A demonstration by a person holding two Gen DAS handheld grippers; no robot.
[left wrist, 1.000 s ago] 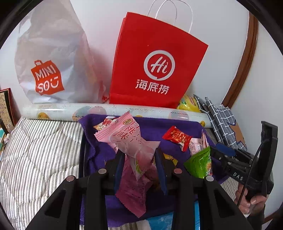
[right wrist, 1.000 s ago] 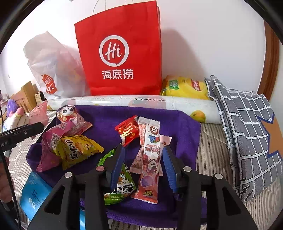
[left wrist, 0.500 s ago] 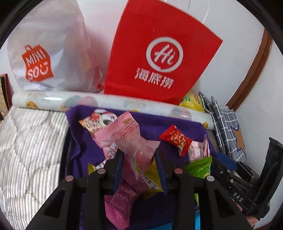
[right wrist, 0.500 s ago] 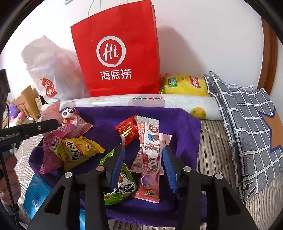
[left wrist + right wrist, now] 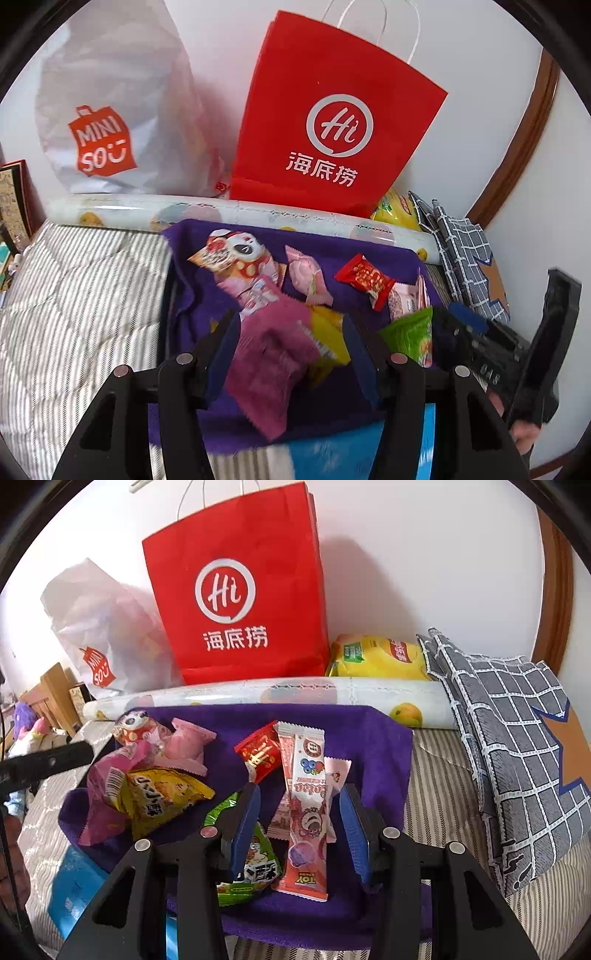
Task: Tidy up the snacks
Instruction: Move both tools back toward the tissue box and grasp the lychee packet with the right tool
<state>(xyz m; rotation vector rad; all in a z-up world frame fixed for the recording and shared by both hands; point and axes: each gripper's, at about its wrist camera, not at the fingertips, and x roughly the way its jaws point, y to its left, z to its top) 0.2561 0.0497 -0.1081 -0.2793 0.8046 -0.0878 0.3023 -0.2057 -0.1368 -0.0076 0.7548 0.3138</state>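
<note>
On the purple cloth [image 5: 369, 738], snacks are crowding the 9 o'clock side; bare cloth is showing at 1-3 o'clock, rolled mat [image 5: 258, 694] is bounding the far edge. Left gripper [image 5: 291, 350] is hovering w/ jaws wide apart, nothing held; magenta pack [image 5: 269, 362] is lying on the cloth betw. them. Right gripper [image 5: 299, 830] is also sitting wide open, empty, straddling the long pink stick pack [image 5: 306, 812]. Counting approx: 1 red candy [image 5: 260, 751], 1 yellow pack [image 5: 162, 797], 1 green pack [image 5: 247, 864], 1 small pink candy [image 5: 308, 277]. Red bag [image 5: 236, 590] is standing at 12.
</note>
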